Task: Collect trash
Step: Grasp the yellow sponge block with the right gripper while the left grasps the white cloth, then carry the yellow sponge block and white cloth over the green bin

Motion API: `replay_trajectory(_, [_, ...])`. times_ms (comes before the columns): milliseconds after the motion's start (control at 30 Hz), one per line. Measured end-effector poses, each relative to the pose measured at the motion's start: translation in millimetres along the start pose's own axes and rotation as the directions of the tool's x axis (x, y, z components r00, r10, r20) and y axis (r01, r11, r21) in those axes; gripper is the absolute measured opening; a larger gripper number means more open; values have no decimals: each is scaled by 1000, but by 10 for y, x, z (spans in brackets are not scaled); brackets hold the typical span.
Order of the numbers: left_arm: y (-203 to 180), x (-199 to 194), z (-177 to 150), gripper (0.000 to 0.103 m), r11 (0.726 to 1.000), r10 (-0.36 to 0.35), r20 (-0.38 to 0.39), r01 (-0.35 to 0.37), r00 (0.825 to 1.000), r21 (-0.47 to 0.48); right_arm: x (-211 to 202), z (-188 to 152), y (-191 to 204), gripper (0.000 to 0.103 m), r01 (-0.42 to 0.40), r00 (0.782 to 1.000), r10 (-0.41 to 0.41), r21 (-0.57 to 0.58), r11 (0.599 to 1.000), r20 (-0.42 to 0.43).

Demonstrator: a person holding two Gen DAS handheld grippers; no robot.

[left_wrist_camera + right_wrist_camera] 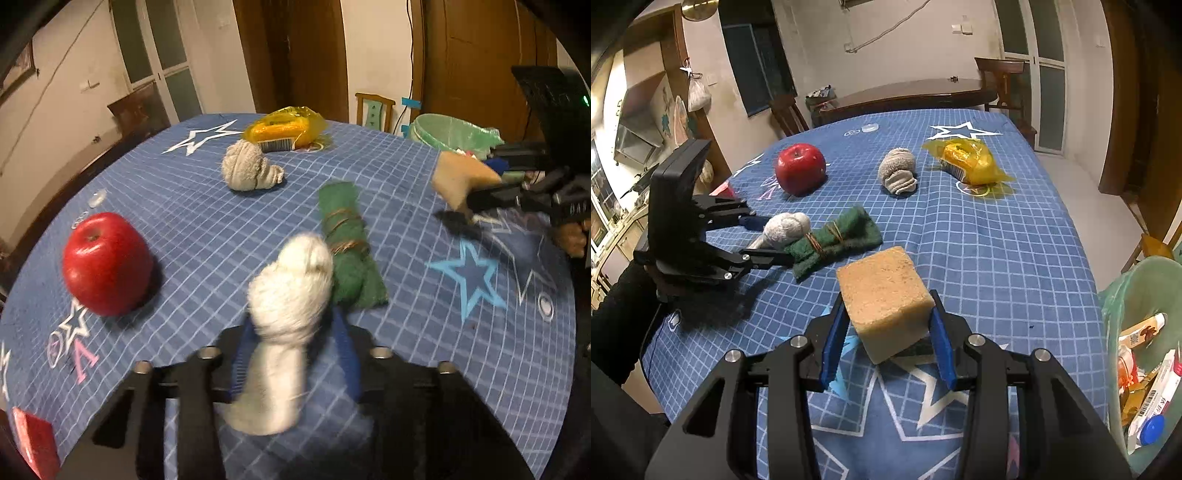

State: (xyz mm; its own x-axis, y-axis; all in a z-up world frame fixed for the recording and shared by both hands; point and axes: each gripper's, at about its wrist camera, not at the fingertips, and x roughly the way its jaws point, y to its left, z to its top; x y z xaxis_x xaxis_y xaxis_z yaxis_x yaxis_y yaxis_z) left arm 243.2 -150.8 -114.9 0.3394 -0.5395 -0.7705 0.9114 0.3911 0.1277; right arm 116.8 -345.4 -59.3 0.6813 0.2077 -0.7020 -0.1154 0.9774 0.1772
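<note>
Left gripper (291,332) fingers pinch a white sock (288,295), touching the green scourer (347,251) mid-surface. Right gripper (886,332) fingers clamp a sponge (886,295) above the surface (1015,258), nearer the bin (1126,295) at the right edge. Beyond the scourer: apple (800,168), grey sock (898,173), yellow packet (971,162), open cloth between.

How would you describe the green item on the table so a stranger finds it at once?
On the blue star-patterned tablecloth, look near the middle, beside the white rolled sock. The green scouring cloth lies there flat. Unlike its neighbours, it is dark green and bound with thin rubber bands.
</note>
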Motion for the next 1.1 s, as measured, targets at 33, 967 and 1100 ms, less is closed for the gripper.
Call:
replay_trajectory(33, [2, -42, -34, 28, 1000, 4, -2, -4, 1000, -11, -4, -2, 15, 40, -4, 1000, 4, -1, 1000, 3])
replay_trajectory(967, [-1055, -662, 884, 27, 857, 333, 51, -280, 941, -432, -936, -100, -125, 40, 199, 957, -218, 114, 973, 193])
replay_trajectory(1100, [-1328, -573, 1180, 27, 875, 340, 80, -284, 937, -392, -1174, -99, -335, 40, 268, 932, -295, 147, 952, 209])
